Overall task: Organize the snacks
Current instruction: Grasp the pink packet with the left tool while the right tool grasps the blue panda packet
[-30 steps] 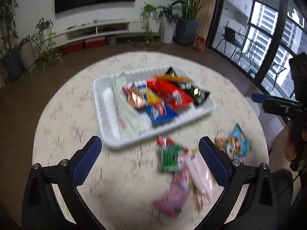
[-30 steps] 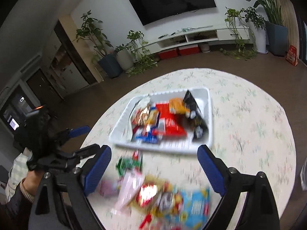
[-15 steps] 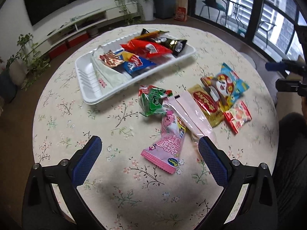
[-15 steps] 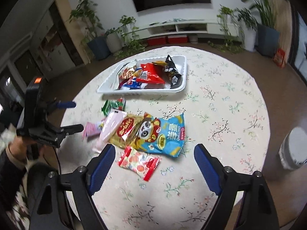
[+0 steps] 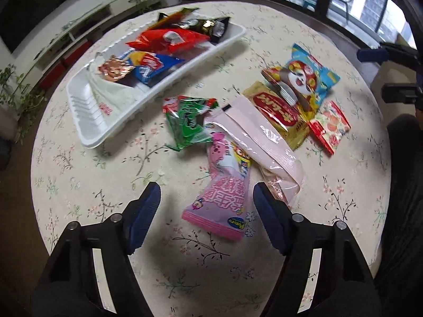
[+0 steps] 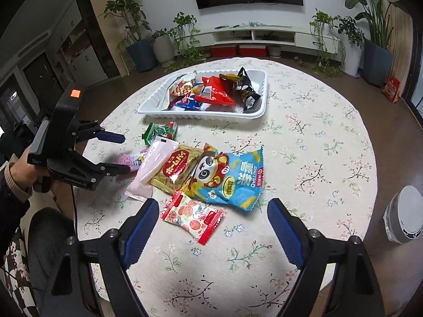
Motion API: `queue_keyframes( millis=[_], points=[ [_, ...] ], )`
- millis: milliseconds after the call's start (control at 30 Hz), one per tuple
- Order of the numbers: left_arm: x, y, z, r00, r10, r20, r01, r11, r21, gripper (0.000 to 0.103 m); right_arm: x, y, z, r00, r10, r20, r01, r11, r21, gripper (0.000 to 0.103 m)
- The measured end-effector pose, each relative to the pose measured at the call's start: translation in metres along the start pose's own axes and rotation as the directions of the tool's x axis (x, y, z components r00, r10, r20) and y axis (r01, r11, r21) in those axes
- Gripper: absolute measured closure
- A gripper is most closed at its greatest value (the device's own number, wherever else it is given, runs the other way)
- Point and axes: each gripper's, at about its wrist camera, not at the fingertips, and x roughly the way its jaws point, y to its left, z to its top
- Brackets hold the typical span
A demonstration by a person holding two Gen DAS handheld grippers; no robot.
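A white tray [image 5: 87, 116] [image 6: 206, 115] holds several snack packets at the far side of the round table. Loose packets lie in front of it: a green one [image 5: 187, 124], a long pale pink one [image 5: 253, 132], a yellow-red one [image 6: 179, 169], a blue panda bag [image 6: 232, 177], a small red-white one [image 6: 191, 216] and a bright pink one [image 5: 224, 192]. My left gripper [image 5: 206, 195] [image 6: 121, 154] points down with its jaws closing either side of the bright pink packet, the pads not pressing it. My right gripper [image 6: 212, 206] [image 5: 374, 74] stands open over the small red-white packet.
The table wears a floral cloth [image 6: 304, 158] with bare cloth to the right of the packets. A white round container [image 6: 404, 216] stands on the floor at the right. A person's knee [image 6: 50, 227] is at the near left edge. Potted plants and a low TV shelf line the far wall.
Both grippers have come down and tipped toward the table. The left jaws have narrowed around the bright pink packet. The right gripper has drifted over the small red-white packet.
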Motion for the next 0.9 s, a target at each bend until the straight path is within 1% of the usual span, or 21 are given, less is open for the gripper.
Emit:
queue_keyframes(
  millis=[100, 167, 200, 233, 267, 400, 467, 533, 600, 700, 833, 900],
  points=[
    [0.009, -0.007, 0.004, 0.999, 0.011, -0.032, -0.009, 0.999, 0.043, 0.032, 0.002, 0.0, 0.0, 1.0, -0.003, -0.003, 0.003, 1.0, -0.009, 0.016],
    [0.014, -0.009, 0.006, 0.999, 0.01, -0.043, -0.008, 0.999, 0.049, 0.032, 0.004, -0.001, 0.001, 1.0, -0.005, -0.009, 0.005, 1.0, -0.011, 0.016],
    [0.016, -0.009, 0.007, 0.999, 0.007, -0.047, -0.005, 0.999, 0.049, 0.039, 0.005, -0.001, 0.001, 1.0, -0.005, -0.013, 0.005, 1.0, -0.011, 0.016],
    [0.018, -0.009, 0.008, 0.999, 0.002, -0.051, 0.001, 0.999, 0.047, 0.049, 0.005, -0.001, 0.001, 1.0, -0.004, -0.015, 0.004, 1.0, -0.012, 0.016],
    [0.02, -0.008, 0.01, 0.998, -0.012, -0.056, 0.014, 0.999, 0.039, 0.051, 0.006, 0.0, 0.002, 1.0, -0.004, -0.015, 0.003, 1.0, -0.014, 0.017],
    [0.023, -0.006, 0.014, 0.997, -0.029, -0.071, 0.031, 0.999, 0.027, 0.052, 0.011, 0.001, 0.0, 1.0, -0.001, -0.029, 0.001, 1.0, -0.018, 0.017],
    [0.024, -0.004, 0.017, 0.995, -0.049, -0.084, 0.049, 0.999, 0.006, 0.058, 0.012, 0.001, 0.0, 0.999, 0.0, -0.033, 0.0, 1.0, -0.019, 0.017],
    [0.025, -0.004, 0.019, 0.994, -0.058, -0.091, 0.058, 0.998, -0.004, 0.068, 0.013, 0.001, 0.0, 0.999, -0.001, -0.035, 0.0, 1.0, -0.019, 0.017],
    [0.025, -0.006, 0.021, 0.994, -0.051, -0.098, 0.05, 0.999, -0.012, 0.069, 0.013, 0.001, 0.0, 0.999, 0.0, -0.035, -0.001, 1.0, -0.021, 0.017],
    [0.025, -0.007, 0.023, 0.993, -0.058, -0.102, 0.055, 0.998, -0.039, 0.072, 0.013, 0.001, 0.0, 0.999, -0.002, -0.039, 0.001, 0.999, -0.032, 0.017],
    [0.017, -0.008, 0.017, 0.994, -0.066, -0.092, 0.059, 0.996, -0.071, 0.075, 0.012, 0.006, 0.005, 0.999, -0.021, -0.046, 0.015, 0.992, -0.126, 0.018],
    [0.011, -0.007, 0.013, 0.994, -0.085, -0.072, 0.078, 0.992, -0.095, 0.075, 0.012, 0.009, 0.011, 0.998, -0.009, -0.06, -0.004, 0.979, -0.202, 0.018]
  ],
)
